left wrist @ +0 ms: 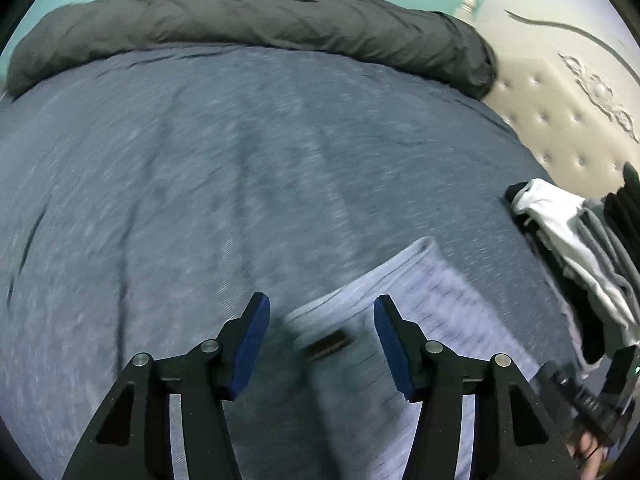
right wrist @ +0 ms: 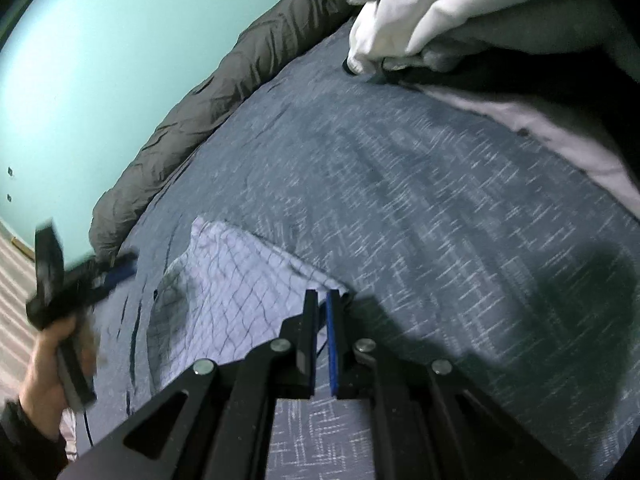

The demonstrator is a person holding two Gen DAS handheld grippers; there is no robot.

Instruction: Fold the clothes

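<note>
Pale lavender checked cloth garment (right wrist: 240,280): lies flat on the blue-grey woven bedspread (right wrist: 440,220), near the bed's edge, with a dark label (left wrist: 326,345) on its top side. My right tool (right wrist: 323,316): fingers pressed together on the garment's corner. My left tool (left wrist: 322,344): fingers spread wide, poised over the garment's label end, nothing between them (view blurred). Heap of white, grey and black clothes (left wrist: 576,248): beside the garment toward the cream tufted headboard (left wrist: 568,120). Rolled dark grey duvet (left wrist: 256,16): along the bed's far side, against the teal wall (right wrist: 100,60).
</note>
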